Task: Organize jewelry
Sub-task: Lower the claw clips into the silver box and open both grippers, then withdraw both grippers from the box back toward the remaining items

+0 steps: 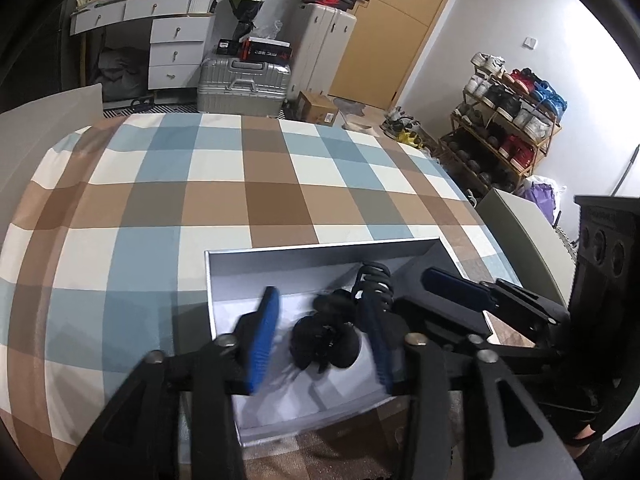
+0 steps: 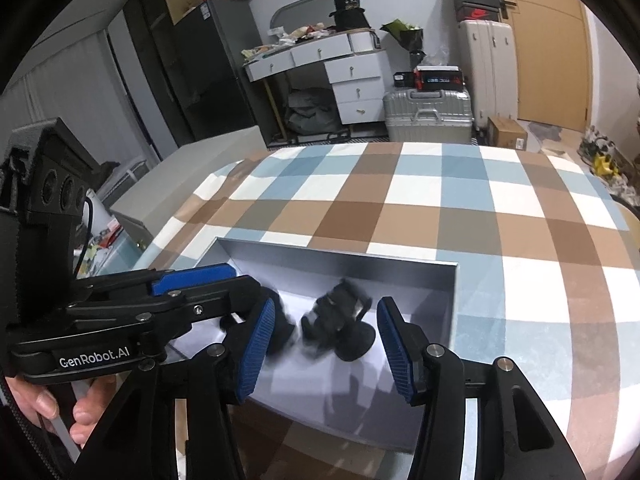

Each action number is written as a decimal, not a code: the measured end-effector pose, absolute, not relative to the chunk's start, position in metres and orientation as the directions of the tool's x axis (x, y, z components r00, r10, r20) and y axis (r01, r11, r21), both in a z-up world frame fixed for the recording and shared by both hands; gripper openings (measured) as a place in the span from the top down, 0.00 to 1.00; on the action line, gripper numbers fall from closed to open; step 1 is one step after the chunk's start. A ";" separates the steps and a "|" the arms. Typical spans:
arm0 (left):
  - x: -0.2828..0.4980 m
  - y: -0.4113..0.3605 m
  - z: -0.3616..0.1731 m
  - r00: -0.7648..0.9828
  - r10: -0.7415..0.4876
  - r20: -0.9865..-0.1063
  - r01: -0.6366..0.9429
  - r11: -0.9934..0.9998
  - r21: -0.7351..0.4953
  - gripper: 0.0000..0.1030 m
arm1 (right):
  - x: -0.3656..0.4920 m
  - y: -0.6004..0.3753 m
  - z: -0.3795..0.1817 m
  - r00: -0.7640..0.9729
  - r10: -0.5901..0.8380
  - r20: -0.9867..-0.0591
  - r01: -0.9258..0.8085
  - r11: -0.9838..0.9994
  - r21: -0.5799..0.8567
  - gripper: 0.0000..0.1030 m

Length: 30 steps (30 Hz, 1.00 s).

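A shallow grey box (image 1: 320, 249) with a white floor sits on the checked cloth near me; it also shows in the right wrist view (image 2: 450, 304). Black hair accessories lie inside it: a rounded black clump (image 1: 324, 340) and a black spiral hair tie (image 1: 374, 280). In the right wrist view the black pieces (image 2: 340, 320) look blurred. My left gripper (image 1: 320, 340) is open over the box, its blue pads either side of the clump, touching nothing. My right gripper (image 2: 326, 344) is open over the box too, its pads apart and empty. Each gripper shows in the other's view.
The checked blue, brown and white cloth (image 1: 224, 184) covers the surface around the box. Behind it stand a silver suitcase (image 1: 244, 84), a white drawer desk (image 1: 176, 40), a white suitcase (image 1: 324, 48) and a shoe rack (image 1: 508, 120) at the right.
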<state>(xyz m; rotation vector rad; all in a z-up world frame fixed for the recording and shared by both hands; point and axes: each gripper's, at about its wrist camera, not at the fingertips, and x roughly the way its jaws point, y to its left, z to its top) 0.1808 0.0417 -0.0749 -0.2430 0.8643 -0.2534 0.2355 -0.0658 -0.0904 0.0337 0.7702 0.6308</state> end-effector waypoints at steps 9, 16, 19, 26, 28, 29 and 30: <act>0.164 0.043 -0.062 0.671 -0.278 -0.687 0.125 0.956 -0.265 0.37 | 0.201 -0.099 -0.061 0.665 0.518 -0.538 -0.470 0.850 0.238 0.32; 0.136 0.042 -0.057 0.694 -0.238 -0.679 0.105 0.967 -0.231 0.35 | 0.152 -0.114 -0.041 0.747 0.510 -0.426 -0.474 0.858 0.196 0.09; 0.124 0.043 -0.050 0.723 -0.214 -0.657 0.077 0.970 -0.232 0.22 | 0.131 -0.120 -0.037 0.776 0.502 -0.381 -0.472 0.864 0.178 0.02; 0.101 0.036 -0.042 0.777 -0.124 -0.618 0.012 0.983 -0.183 0.17 | 0.096 -0.126 -0.035 0.790 0.485 -0.376 -0.464 0.873 0.151 0.00; 0.092 0.030 -0.040 0.796 -0.075 -0.601 -0.007 0.991 -0.133 0.17 | 0.086 -0.129 -0.036 0.789 0.487 -0.374 -0.464 0.872 0.155 0.00; 0.087 0.028 -0.040 0.800 -0.067 -0.596 -0.006 0.993 -0.120 0.16 | 0.080 -0.131 -0.037 0.787 0.491 -0.374 -0.467 0.870 0.158 0.00; 0.083 0.027 -0.041 0.803 -0.064 -0.592 -0.004 0.994 -0.112 0.16 | 0.075 -0.133 -0.039 0.784 0.494 -0.375 -0.469 0.868 0.161 0.00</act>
